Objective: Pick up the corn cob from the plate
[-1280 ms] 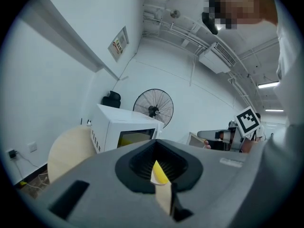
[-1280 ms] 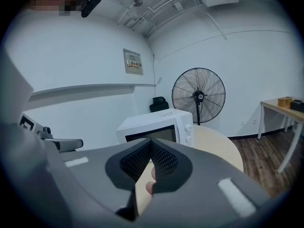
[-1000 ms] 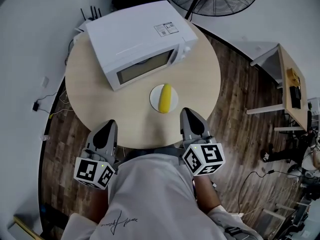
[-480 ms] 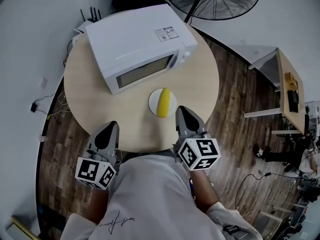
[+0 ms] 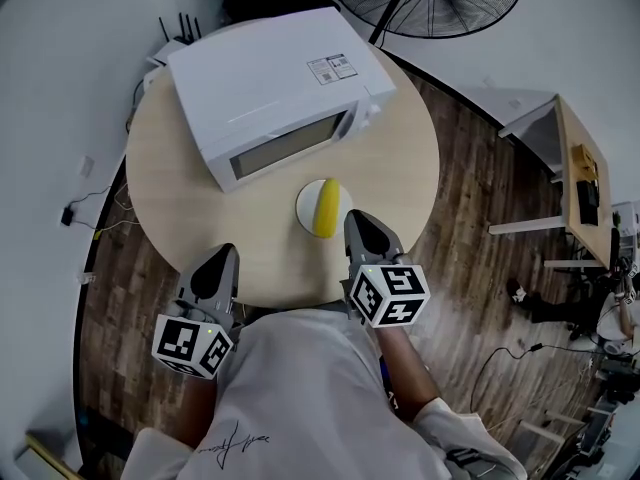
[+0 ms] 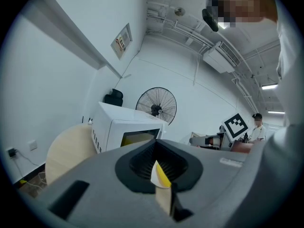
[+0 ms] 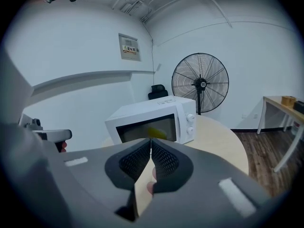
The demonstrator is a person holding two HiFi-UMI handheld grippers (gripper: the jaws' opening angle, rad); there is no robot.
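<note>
Nothing is lifted yet: at the near edge of the round beige tabletop (image 5: pixel 190 208), your left gripper (image 5: pixel 222 254) and right gripper (image 5: pixel 351 218) have jaws closed and empty, the right just beside the small white plate (image 5: pixel 304 204) where the yellow corn cob (image 5: pixel 325 208) lies.

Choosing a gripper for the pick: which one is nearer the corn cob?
Right. The right gripper sits just beside the corn cob; the left gripper is far off to its left.
</note>
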